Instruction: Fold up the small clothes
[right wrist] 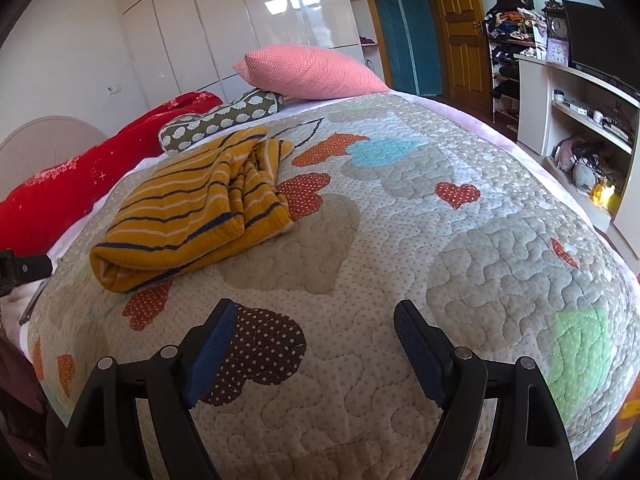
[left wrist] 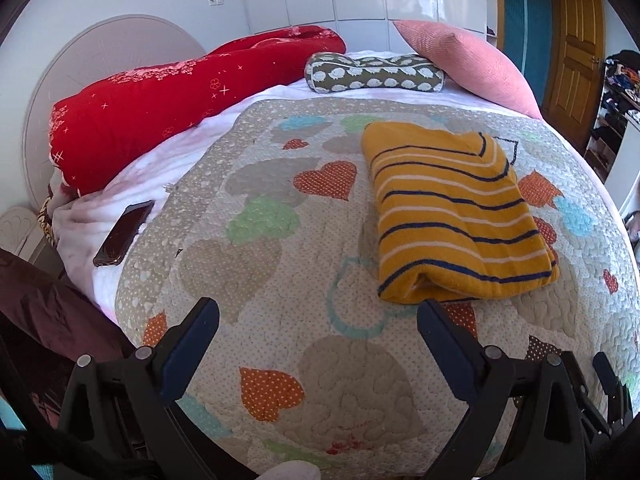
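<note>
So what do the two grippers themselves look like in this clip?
Both match: the left gripper and right gripper are black plastic frames with round silver pivot pins, each finger faced with a dark blue ribbed pad. A dark maroon sleeve shows beside the left one.

A folded yellow striped garment lies on the heart-patterned quilt. The left gripper hovers nearby, jaws apart and empty. A phone rests far left.
</note>
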The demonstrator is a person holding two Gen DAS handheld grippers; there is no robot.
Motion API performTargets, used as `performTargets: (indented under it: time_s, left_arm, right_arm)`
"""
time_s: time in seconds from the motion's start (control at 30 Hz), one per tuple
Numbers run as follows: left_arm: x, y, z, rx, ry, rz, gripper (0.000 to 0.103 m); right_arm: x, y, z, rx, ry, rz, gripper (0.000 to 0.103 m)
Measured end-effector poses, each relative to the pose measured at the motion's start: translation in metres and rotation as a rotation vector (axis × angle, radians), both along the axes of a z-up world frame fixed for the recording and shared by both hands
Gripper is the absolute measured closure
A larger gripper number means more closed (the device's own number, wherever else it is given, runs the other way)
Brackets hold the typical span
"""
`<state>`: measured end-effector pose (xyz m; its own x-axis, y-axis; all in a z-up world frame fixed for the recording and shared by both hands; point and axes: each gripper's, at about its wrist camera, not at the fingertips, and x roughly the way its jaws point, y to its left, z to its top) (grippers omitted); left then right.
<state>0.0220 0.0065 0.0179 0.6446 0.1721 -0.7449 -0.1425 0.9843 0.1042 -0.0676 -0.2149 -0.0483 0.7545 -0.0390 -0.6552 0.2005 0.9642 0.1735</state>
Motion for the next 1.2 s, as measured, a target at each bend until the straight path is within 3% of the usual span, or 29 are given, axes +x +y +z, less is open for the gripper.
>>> performTargets:
  time_s: [0.2, 0.27, 0.43, 0.57, 0.7, 0.83, 1.03, 1.2]
  left_arm:
    - [-0.026, -0.003, 0.048, 0.04, -0.26, 0.011, 0.004]
    - [-0.025, -0.008, 0.061, 0.008, -0.283, -0.033, 0.004]
    - [-0.014, -0.011, 0.077, -0.164, -0.258, -0.137, 0.004]
    - [-0.01, -0.006, 0.087, -0.144, -0.261, -0.153, 0.004]
    - [-0.003, 0.006, 0.073, -0.178, -0.208, -0.193, 0.004]
    - [0.003, 0.031, 0.049, -0.232, -0.142, -0.152, 0.004]
    - [0.003, 0.065, 0.013, -0.192, -0.079, -0.04, 0.004]
    - [0.005, 0.082, -0.009, -0.232, -0.022, -0.003, 0.004]
  right_arm:
    - [0.003, 0.01, 0.004, -0.069, -0.002, 0.09, 0.019]
    - [0.002, 0.013, 0.01, -0.113, -0.031, 0.112, 0.019]
    - [0.003, 0.021, 0.03, -0.191, -0.099, 0.139, 0.016]
    - [-0.006, 0.029, 0.056, -0.282, -0.214, 0.108, 0.001]
    - [-0.012, 0.048, 0.079, -0.419, -0.336, 0.085, 0.0]
    - [0.009, 0.074, 0.081, -0.451, -0.219, 0.157, 0.0]
    - [0.031, 0.112, 0.064, -0.52, -0.12, 0.236, 0.0]
    - [0.049, 0.131, 0.055, -0.508, -0.05, 0.262, 0.0]
